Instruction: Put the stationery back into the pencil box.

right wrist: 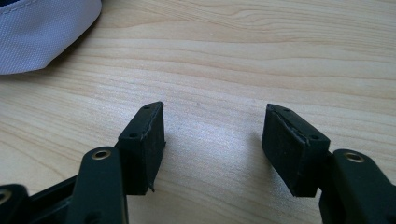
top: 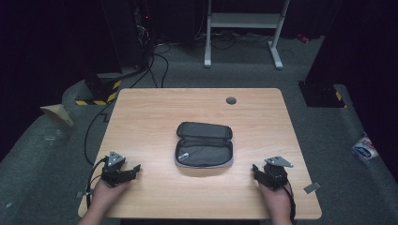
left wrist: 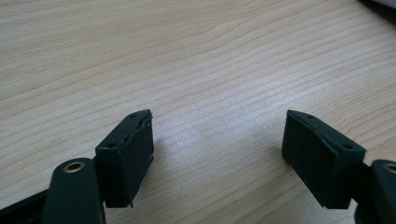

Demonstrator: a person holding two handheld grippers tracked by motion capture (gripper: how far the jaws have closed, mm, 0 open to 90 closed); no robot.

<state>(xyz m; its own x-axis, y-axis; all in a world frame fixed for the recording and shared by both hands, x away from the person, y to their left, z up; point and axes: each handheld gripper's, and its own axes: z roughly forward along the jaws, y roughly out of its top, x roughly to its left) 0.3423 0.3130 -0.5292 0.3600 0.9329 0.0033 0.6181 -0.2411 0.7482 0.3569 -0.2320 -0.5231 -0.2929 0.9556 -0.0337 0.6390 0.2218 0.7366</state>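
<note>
An open dark grey pencil case (top: 204, 145) lies flat near the middle of the wooden desk (top: 141, 117), its lid folded back toward the far edge and its pale outer fabric showing at the upper left corner of the right gripper view. The left gripper (top: 136, 168) rests on the desk to the left of the case and well apart from it, jaws spread wide over bare wood with nothing between them. The right gripper (top: 255, 169) rests on the desk to the right of the case, near its front corner, jaws likewise apart and holding nothing.
</note>
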